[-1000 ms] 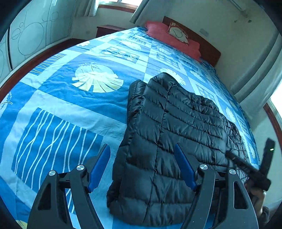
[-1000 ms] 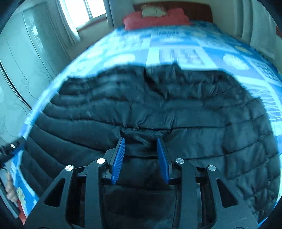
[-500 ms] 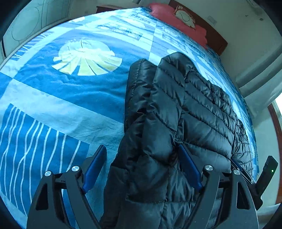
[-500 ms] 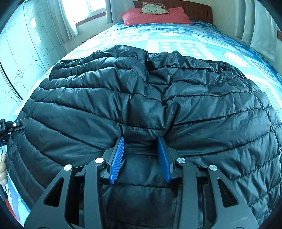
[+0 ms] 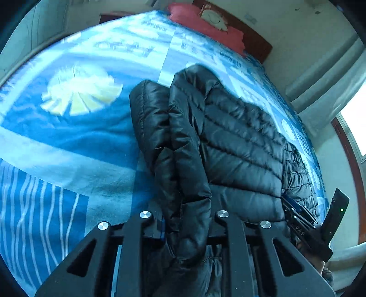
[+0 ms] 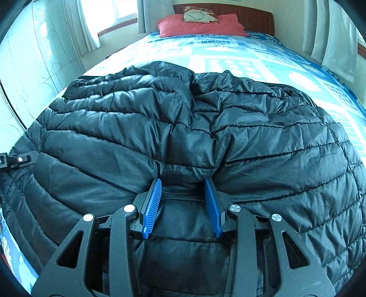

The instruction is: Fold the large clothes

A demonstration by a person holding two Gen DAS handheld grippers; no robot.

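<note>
A black quilted puffer jacket (image 5: 228, 146) lies on the blue patterned bed; it fills the right wrist view (image 6: 183, 128). My left gripper (image 5: 186, 219) is shut on the jacket's near-left edge; the fabric bulges up between the fingers and hides the pads. My right gripper (image 6: 183, 192) is shut on a thick fold of the jacket's near hem, blue pads (image 6: 152, 205) pressing each side. The right gripper also shows at the jacket's right edge in the left wrist view (image 5: 304, 219).
The bed cover (image 5: 75, 128) stretches left of and beyond the jacket. Red pillows (image 6: 201, 25) and a wooden headboard (image 6: 249, 18) are at the far end. Curtains (image 6: 331, 41) hang on the right, a glass wardrobe (image 6: 29, 75) stands on the left.
My left gripper moved forward onto the jacket's left edge and closed on it. My right gripper kept its hold on the hem; the jacket bunched up slightly.
</note>
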